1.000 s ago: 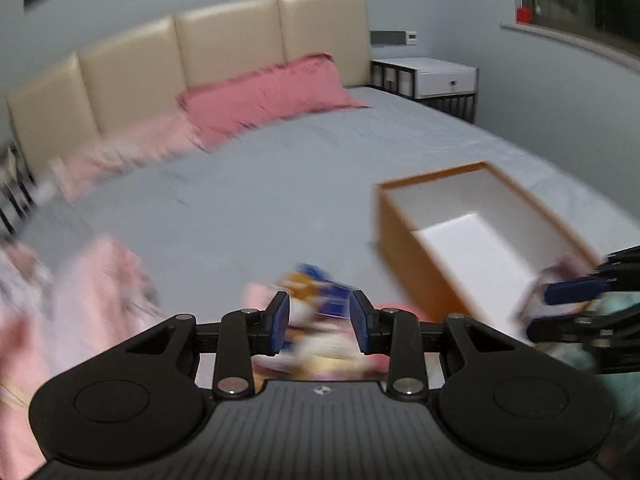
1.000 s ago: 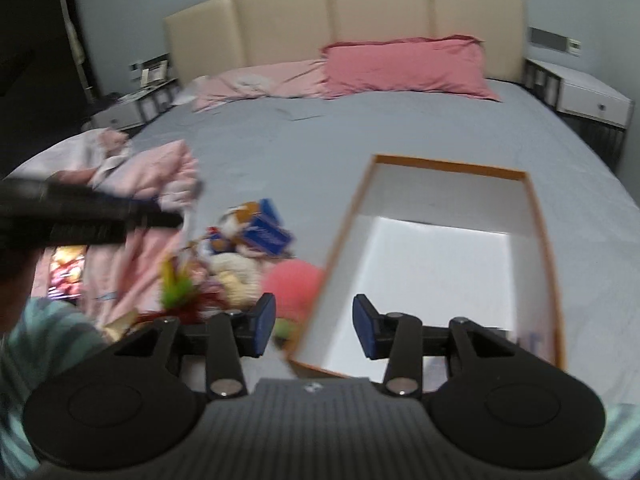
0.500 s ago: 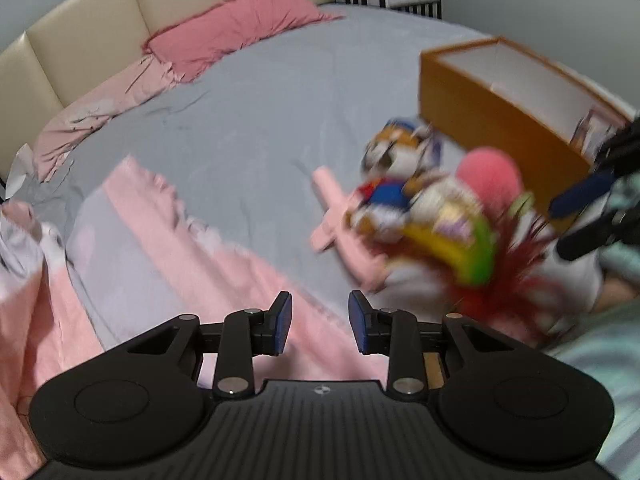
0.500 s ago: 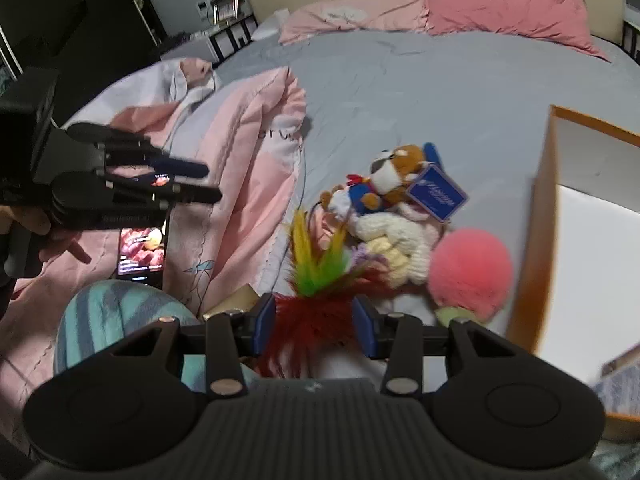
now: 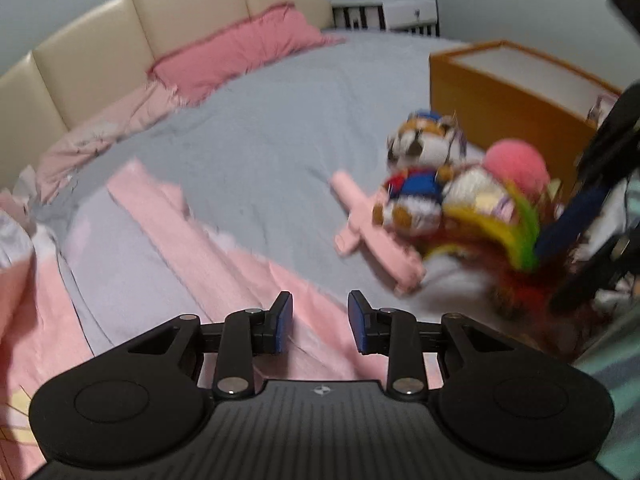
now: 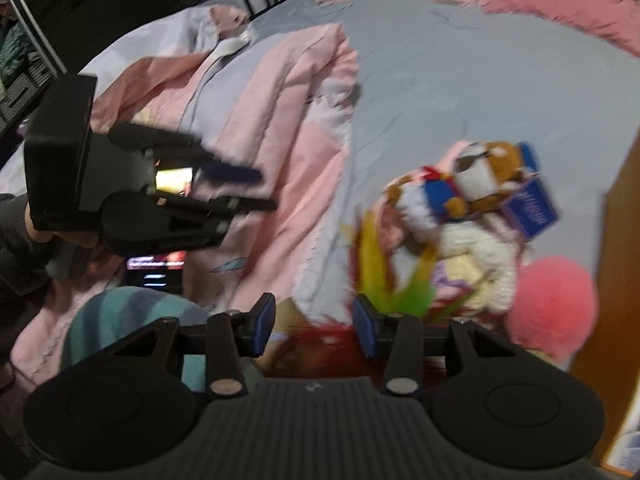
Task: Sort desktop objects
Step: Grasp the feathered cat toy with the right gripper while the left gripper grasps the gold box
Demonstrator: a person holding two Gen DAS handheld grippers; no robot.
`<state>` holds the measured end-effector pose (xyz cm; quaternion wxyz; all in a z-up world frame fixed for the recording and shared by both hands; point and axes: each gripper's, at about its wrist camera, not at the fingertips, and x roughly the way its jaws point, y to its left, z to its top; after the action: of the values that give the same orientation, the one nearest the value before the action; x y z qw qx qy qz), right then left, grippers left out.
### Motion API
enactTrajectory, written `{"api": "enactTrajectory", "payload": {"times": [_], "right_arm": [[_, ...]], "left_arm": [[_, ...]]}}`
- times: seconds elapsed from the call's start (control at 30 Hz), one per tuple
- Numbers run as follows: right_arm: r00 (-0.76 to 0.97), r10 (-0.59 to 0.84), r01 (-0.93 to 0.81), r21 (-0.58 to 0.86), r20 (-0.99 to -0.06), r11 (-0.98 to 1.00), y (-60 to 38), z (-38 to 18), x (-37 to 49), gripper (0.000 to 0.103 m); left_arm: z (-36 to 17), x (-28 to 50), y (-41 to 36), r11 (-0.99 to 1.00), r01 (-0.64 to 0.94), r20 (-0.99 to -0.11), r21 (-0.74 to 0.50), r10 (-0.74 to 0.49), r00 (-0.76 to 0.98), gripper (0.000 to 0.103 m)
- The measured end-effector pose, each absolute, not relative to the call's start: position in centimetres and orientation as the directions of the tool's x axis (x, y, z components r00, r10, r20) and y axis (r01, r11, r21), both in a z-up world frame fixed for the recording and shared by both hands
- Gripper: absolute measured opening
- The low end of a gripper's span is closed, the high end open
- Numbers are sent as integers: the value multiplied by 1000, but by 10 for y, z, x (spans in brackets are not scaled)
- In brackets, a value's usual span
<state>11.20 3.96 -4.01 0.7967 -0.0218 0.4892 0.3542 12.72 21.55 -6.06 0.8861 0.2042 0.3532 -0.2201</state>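
Observation:
A pile of toys lies on the grey bed: a brown-and-white plush dog [image 5: 424, 148] [image 6: 480, 172] with a blue tag [image 6: 530, 208], a white plush [image 6: 480, 256], a pink pompom [image 5: 516, 164] [image 6: 552, 296], a pink stick toy [image 5: 376, 236] and coloured feathers [image 5: 516, 232] [image 6: 384, 272]. My left gripper [image 5: 320, 328] [image 6: 240, 188] hangs open over the pink blanket, left of the pile, with nothing between its pads. My right gripper [image 6: 314, 326] [image 5: 592, 200] is open just above the red feathers at the pile's near edge.
An orange box [image 5: 512, 92] [image 6: 616, 280] with a white inside stands right of the toys. A crumpled pink blanket [image 5: 208, 248] [image 6: 288, 128] covers the bed's left. A lit phone [image 6: 156, 268] lies on it, near a striped teal knee [image 6: 132, 312].
Both grippers swung down and left, away from the box. The right one went from over the box to over the feathers; the left one now sits over the pink blanket.

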Motion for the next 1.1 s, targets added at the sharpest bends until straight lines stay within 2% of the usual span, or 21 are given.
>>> {"api": "enactTrajectory", "payload": {"times": [0.13, 0.23, 0.33, 0.47, 0.53, 0.6, 0.67, 0.8, 0.87, 0.97, 1.1], "right_arm": [[166, 568, -591, 380, -806, 712, 51, -54, 122, 45], [98, 559, -601, 399, -823, 692, 62, -67, 131, 52], [60, 541, -579, 412, -839, 704, 67, -77, 141, 55], [53, 511, -545, 404, -858, 735, 66, -80, 147, 55], [56, 472, -548, 368, -880, 751, 62, -82, 146, 50], [72, 442, -545, 336, -894, 768, 56, -84, 147, 48], [81, 438, -533, 333, -895, 778, 47, -84, 147, 48], [106, 446, -516, 335, -889, 789, 35, -77, 145, 48], [119, 443, -515, 326, -888, 793, 31, -74, 144, 48], [108, 452, -513, 339, -886, 788, 28, -74, 145, 48], [95, 456, -509, 350, -885, 786, 27, -79, 142, 48]], "left_arm": [[-51, 127, 214, 821, 550, -742, 153, -272, 613, 36], [-51, 127, 214, 823, 554, -769, 124, -273, 578, 36], [-52, 125, 210, 825, 553, -783, 116, -267, 562, 36], [-56, 128, 203, 816, 578, -836, 16, -306, 455, 36], [-58, 130, 199, 806, 591, -854, -44, -338, 397, 36], [-62, 135, 197, 805, 580, -874, -122, -365, 322, 40], [-67, 139, 195, 806, 562, -885, -185, -385, 261, 51], [-71, 145, 187, 805, 540, -911, -248, -383, 152, 52], [-74, 149, 183, 806, 522, -921, -279, -378, 91, 58], [-85, 156, 179, 824, 470, -931, -315, -364, 13, 59], [-102, 163, 176, 865, 395, -949, -311, -309, -69, 63]]}}
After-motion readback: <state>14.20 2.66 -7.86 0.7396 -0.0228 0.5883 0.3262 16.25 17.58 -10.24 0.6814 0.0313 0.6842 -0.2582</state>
